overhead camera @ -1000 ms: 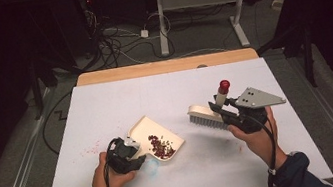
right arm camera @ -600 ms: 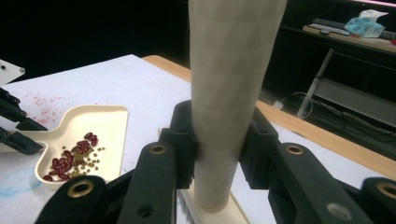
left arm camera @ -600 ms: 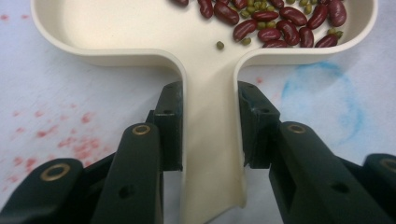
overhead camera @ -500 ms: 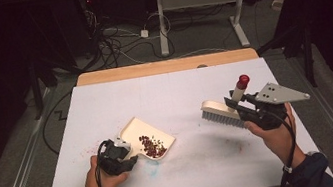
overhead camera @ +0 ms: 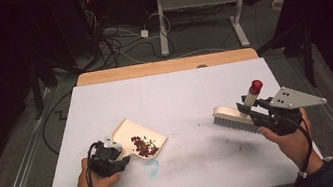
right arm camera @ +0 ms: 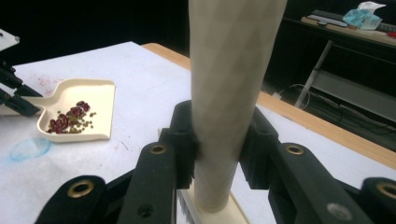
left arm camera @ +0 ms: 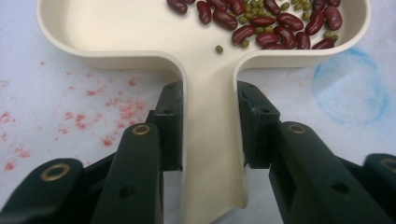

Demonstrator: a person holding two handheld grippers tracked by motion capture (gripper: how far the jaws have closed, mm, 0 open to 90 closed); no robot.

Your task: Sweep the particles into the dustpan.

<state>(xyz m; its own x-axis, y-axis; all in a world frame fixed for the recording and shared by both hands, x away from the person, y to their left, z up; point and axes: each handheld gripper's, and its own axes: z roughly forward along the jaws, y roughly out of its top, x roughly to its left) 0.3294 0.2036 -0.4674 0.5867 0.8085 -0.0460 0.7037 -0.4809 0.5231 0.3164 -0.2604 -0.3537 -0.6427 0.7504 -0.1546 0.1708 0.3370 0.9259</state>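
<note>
- Left gripper (overhead camera: pixel 114 158), black two-jaw, is sitting near the desk's near-left corner, pinching the flat handle of a cream plastic dustpan (overhead camera: pixel 140 137); in the left gripper view the pads (left arm camera: pixel 173 126) are pressing on both sides of the dustpan handle (left arm camera: pixel 210 140).
- Dustpan is lying flat on the white paper-covered desk (overhead camera: pixel 164 94), left of centre and toward the near edge, mouth pointing away from the left hand (overhead camera: pixel 94 178).
- Small pile of dark red kidney beans mixed with tiny green beans (overhead camera: pixel 145 146) is lying in the pan; in the left gripper view the pile (left arm camera: pixel 266 23) is getting cut off by the top edge, so the full count is unreadable.
- Right gripper (overhead camera: pixel 253 110) is clamping the cream tapered handle of a scrub brush (overhead camera: pixel 232 119) near the desk's right edge; pads (right arm camera: pixel 184 140) are squeezing the handle (right arm camera: pixel 233 93) from both sides.
- Brush handle's red tip (overhead camera: pixel 256 86) is poking up; in the right gripper view the handle is running out of the top, so the tip is cut off there, and the bristles are mostly hidden behind the jaws.
- Brush and dustpan are sitting well apart.
- Blue smudge (overhead camera: pixel 152 166) is showing just beside the pan's near edge; faint red speckles (left arm camera: pixel 107 112) are marking the paper by the handle.
- Grey triangular plate (overhead camera: pixel 294 98) is covering part of the right hand (overhead camera: pixel 291 139).
</note>
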